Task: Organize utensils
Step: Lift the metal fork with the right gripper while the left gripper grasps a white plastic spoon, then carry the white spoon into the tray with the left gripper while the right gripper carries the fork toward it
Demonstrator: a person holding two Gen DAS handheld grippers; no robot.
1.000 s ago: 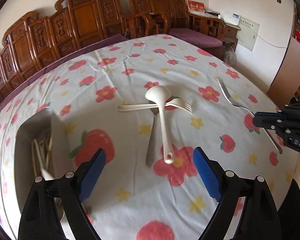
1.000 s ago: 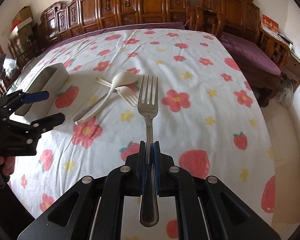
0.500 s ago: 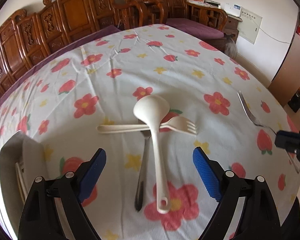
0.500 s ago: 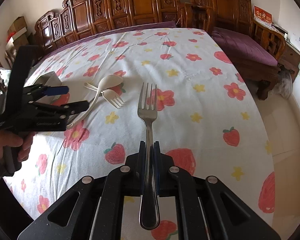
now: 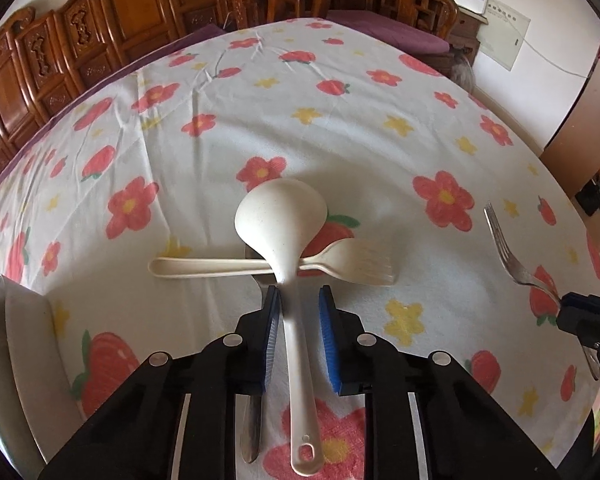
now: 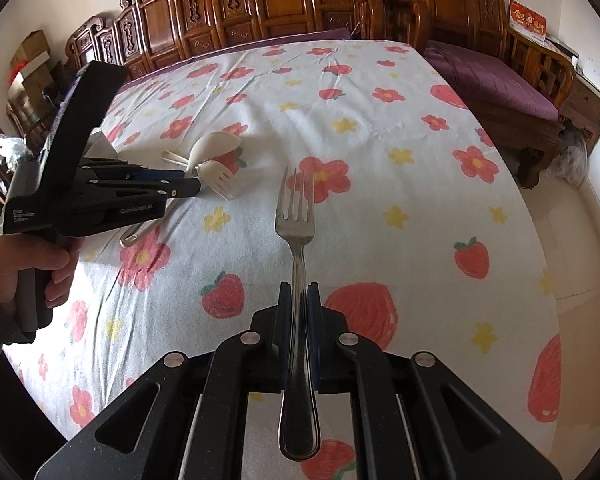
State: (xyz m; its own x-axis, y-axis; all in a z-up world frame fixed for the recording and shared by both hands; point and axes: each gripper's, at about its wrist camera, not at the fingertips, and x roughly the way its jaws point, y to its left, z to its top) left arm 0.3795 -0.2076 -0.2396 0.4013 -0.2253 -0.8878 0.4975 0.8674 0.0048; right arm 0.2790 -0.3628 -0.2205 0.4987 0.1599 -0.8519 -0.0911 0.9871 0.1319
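Metal utensil [image 5: 251, 428] largely hidden beneath gripper [image 5: 299, 312]

Cloth [image 5: 340, 128] beyond piled cutlery [image 5: 284, 256] bare — white bin [image 5: 16, 344] blocks left edge.

We have two fisheye views, one mounted on each handheld gripper, each looking forward and steeply down along its own fingers. Our left wrist view sits close over the flowered tablecloth [image 5: 340, 128], facing the carved wooden chairs [image 5: 132, 12] at the far side, with the white ladle [image 5: 288, 240] filling the centre. Our right wrist view stands a little further back over the same cloth, facing the same row of chairs. Both views share the ladle, the white plastic fork [image 5: 352, 266] and the metal fork [image 6: 296, 216]. Each view also catches the other gripper: the right gripper [image 5: 568, 312] at the left view's right edge, the left gripper [image 6: 194, 188] at the right view's left.
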